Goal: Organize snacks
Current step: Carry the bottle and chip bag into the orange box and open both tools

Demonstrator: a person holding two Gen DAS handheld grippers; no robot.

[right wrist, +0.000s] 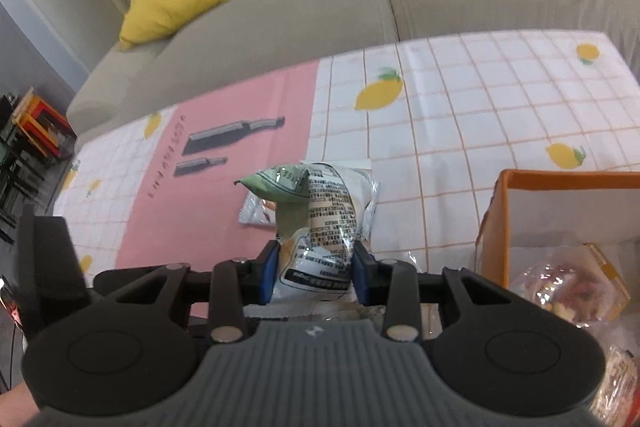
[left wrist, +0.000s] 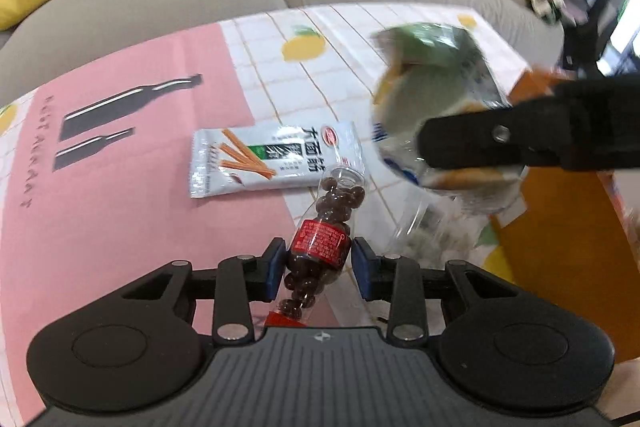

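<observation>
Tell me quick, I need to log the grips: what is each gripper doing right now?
Left gripper: closed on the bottle of chocolate balls.
Right gripper: closed on the green and white snack bag.

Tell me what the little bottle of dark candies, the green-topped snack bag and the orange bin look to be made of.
Bottle: clear glossy plastic, it seems; the brown candies show through, and it wears a red printed label.
Snack bag: thin shiny plastic film; crinkles and glare on the print.
Orange bin: matte and straight-walled with a white lining; fabric over board, probably, though the look leaves that open.
</observation>
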